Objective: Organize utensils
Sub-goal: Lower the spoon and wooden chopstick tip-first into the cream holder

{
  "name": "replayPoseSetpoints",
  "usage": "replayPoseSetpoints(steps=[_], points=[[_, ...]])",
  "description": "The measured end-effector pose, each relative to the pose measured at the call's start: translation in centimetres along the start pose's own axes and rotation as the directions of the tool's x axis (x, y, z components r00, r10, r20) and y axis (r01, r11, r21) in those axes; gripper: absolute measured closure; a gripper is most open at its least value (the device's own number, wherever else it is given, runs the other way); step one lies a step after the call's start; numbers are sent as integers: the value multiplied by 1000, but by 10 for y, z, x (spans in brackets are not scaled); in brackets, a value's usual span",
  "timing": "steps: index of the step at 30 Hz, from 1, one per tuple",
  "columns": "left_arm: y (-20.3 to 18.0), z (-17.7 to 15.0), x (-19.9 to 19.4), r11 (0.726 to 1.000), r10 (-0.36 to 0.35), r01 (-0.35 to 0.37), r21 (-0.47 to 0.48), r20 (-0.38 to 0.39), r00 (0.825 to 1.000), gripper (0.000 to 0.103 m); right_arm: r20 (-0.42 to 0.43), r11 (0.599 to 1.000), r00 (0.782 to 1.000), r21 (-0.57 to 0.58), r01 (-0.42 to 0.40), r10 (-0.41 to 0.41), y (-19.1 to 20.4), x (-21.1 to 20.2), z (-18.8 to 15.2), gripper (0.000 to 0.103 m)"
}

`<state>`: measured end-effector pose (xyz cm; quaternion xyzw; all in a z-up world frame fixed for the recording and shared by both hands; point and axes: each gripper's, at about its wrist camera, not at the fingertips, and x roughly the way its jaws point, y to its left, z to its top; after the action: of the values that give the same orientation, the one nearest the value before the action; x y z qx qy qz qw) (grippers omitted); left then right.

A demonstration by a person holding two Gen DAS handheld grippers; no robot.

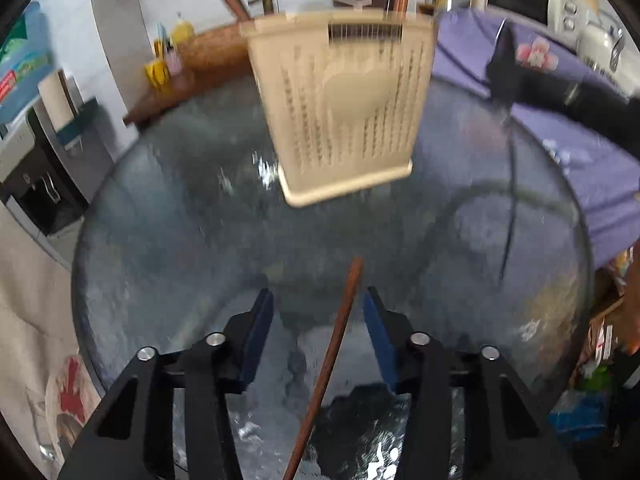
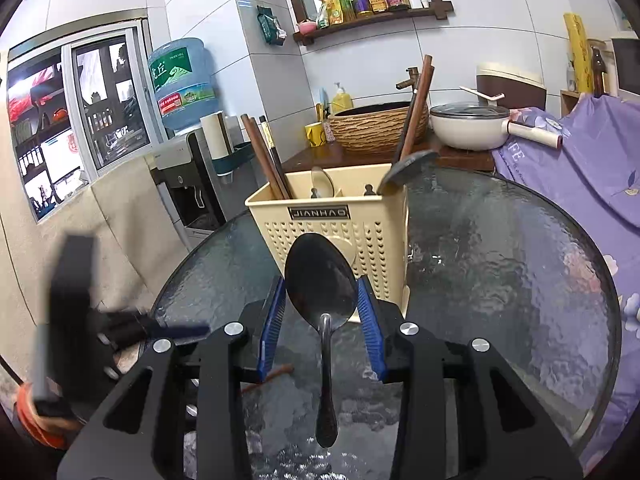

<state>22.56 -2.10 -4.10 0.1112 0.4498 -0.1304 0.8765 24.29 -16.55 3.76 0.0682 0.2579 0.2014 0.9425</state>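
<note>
Looking through the left wrist view, you see your left gripper (image 1: 318, 320) with its fingers (image 1: 260, 332) apart, pressing on nothing. A brown chopstick (image 1: 332, 360) lies on the glass bench (image 1: 160, 240) between them, touching neither pad, near the edge closest to you. The cream utensil holder (image 1: 344, 112) stands toward the far edge. That stick looks light, stiff and thin, and will likely skid on the textured glass; take it near mid-length, pads square across it.

From the right wrist view, your right gripper (image 2: 322, 304) has its fingers (image 2: 370, 332) narrowed on the bowl of a dark metal spoon (image 2: 322, 296), handle hanging toward you. Smooth and slippery, it could pivot in so shallow a hold. The holder's front wall sits just beyond, with chopsticks (image 2: 266, 160) and a ladle (image 2: 404, 168) already in its compartments.
</note>
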Motion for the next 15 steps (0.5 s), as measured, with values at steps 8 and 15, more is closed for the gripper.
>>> replayPoseSetpoints(steps=[8,15], points=[[-5,-8,22,998,-67,68,9,-71,995,76,-20,1000,1000,24,6,-6,-7,-10,-9,66],[-8,2,23,996,-76,80,40,-89,993,94,-21,1000,1000,28,-2,2,-8,-15,-11,66]])
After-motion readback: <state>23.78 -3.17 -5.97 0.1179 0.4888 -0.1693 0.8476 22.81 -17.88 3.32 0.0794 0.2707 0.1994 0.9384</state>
